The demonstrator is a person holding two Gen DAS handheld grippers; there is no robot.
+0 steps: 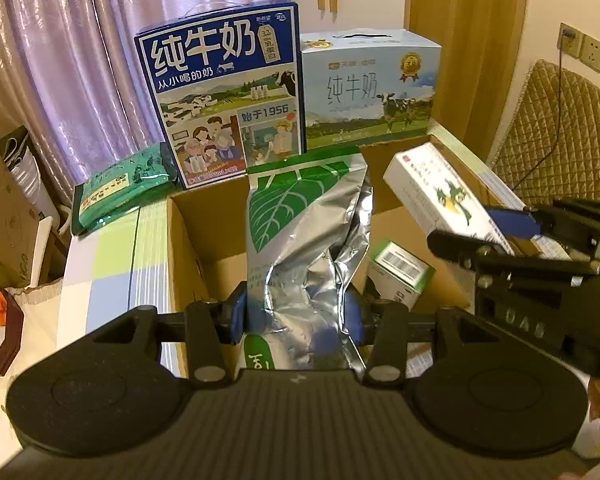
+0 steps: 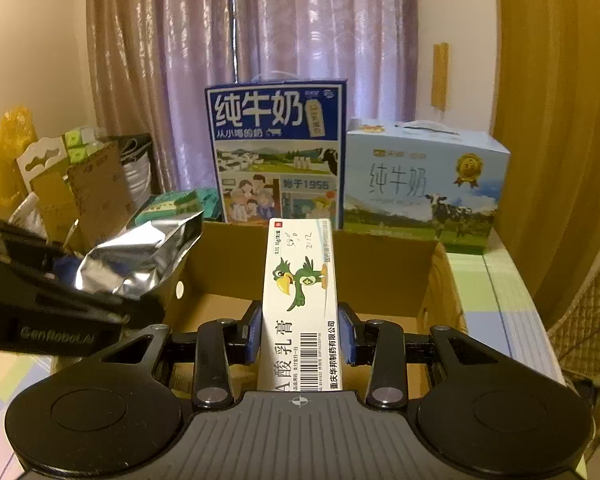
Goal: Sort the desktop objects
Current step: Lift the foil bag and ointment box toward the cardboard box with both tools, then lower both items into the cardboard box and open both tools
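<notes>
My left gripper [image 1: 296, 316] is shut on a silver foil pouch [image 1: 300, 240] with a green leaf print, held over the open cardboard box [image 1: 204, 224]. The right gripper [image 2: 300, 334] is shut on a long white medicine box [image 2: 300, 304] with a green bird on it, also above the cardboard box [image 2: 380, 272]. In the left wrist view the white medicine box [image 1: 440, 196] and the right gripper [image 1: 532, 232] show at the right. The foil pouch [image 2: 140, 256] and the left gripper [image 2: 60, 300] show at the left of the right wrist view. A small green-and-white box [image 1: 400, 272] lies inside the cardboard box.
Behind the cardboard box stand a dark blue milk carton [image 1: 224, 100] and a light blue milk carton [image 1: 372, 92]. A green packet [image 1: 120, 188] lies at the back left on the checked tablecloth [image 1: 112, 264]. Curtains hang behind; a quilted chair [image 1: 560, 132] is at the right.
</notes>
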